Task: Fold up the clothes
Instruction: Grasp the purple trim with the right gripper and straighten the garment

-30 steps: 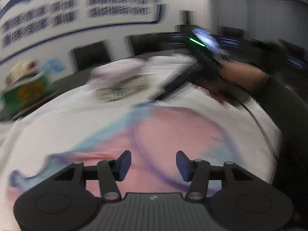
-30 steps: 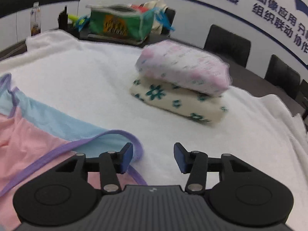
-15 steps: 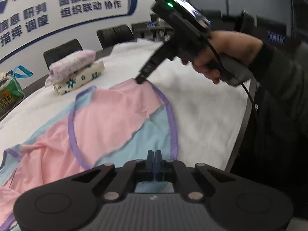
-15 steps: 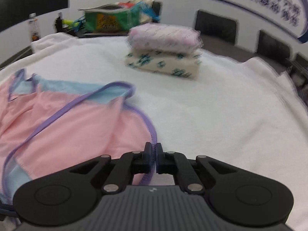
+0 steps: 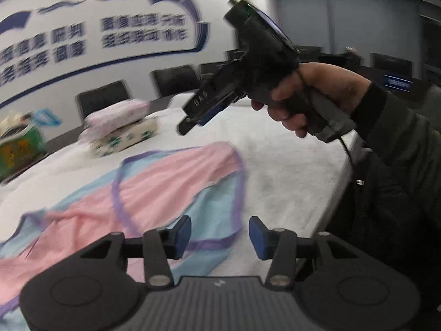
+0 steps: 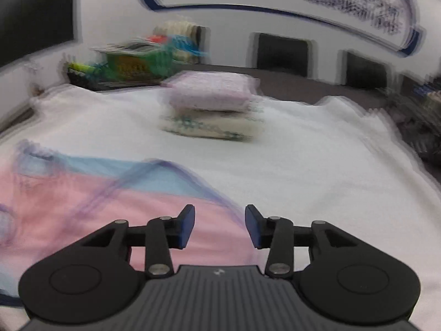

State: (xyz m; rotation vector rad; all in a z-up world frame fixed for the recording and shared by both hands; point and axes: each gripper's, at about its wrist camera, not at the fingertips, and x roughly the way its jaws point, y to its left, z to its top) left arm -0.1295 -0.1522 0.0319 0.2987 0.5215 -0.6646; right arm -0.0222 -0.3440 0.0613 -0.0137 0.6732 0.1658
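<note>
Both grippers, left (image 5: 220, 233) and right (image 6: 219, 226), have let go and now stand open above the pink-and-blue, purple-trimmed garment (image 5: 165, 190) lying part-folded on the white towel-covered table (image 5: 289, 165), whose slack fold could slide apart if brushed.

The left gripper (image 5: 219, 237), a matte black plastic device, has two round flat discs at its base, a ribbed grey centre plate with a small logo, silver screws at the linkage pivots, and blue pads (image 5: 183, 233) lining its fingers. The right gripper (image 6: 219, 226) is built the same way. The person's hand (image 5: 308, 96) emerges from a dark green jacket sleeve (image 5: 399, 138) with a black cuff; a black cable (image 5: 347, 153) trails from the grey handle.
</note>
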